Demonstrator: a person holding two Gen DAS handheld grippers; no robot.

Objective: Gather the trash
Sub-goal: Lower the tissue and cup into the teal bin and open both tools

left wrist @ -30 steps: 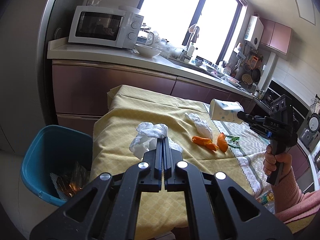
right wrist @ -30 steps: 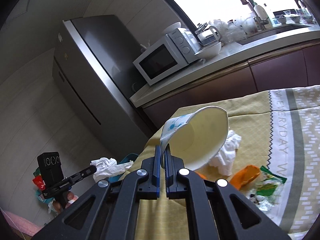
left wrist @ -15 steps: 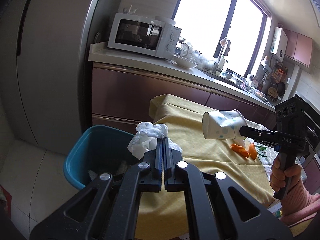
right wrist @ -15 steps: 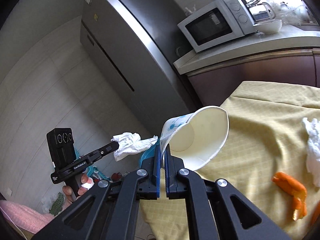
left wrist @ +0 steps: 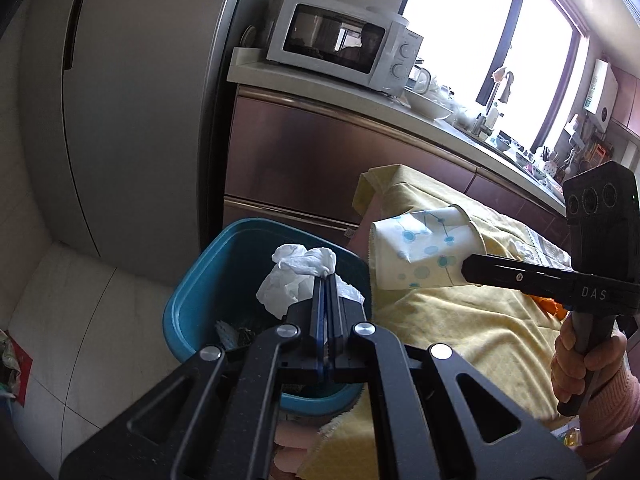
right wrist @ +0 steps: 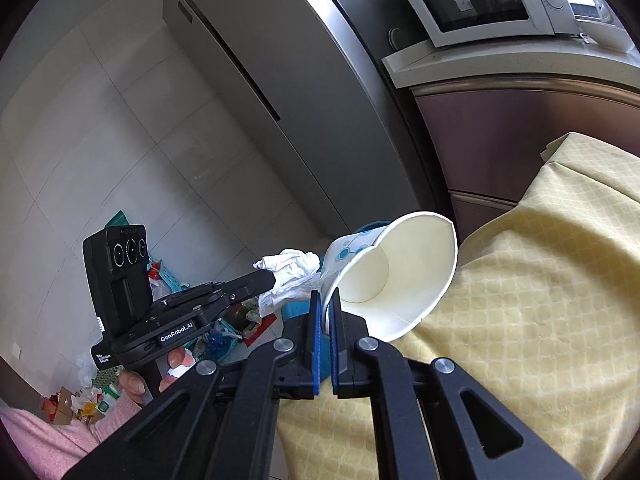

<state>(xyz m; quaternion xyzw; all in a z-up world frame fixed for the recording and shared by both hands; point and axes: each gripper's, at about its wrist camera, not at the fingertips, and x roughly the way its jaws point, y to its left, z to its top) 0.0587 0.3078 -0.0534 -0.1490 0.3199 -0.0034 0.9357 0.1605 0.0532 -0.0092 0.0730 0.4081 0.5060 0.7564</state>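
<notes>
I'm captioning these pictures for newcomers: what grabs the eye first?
The left gripper pinches a crumpled white tissue right over the blue bin on the floor. Beside it, the right gripper clamps the rim of a dotted paper cup, above the edge of the yellow tablecloth.

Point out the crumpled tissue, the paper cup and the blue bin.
crumpled tissue point(left wrist: 298, 276), left wrist view, on its bunched white middle.
paper cup point(right wrist: 404, 276), right wrist view, on its pale inner wall.
blue bin point(left wrist: 224, 276), left wrist view, on its inner left wall.
</notes>
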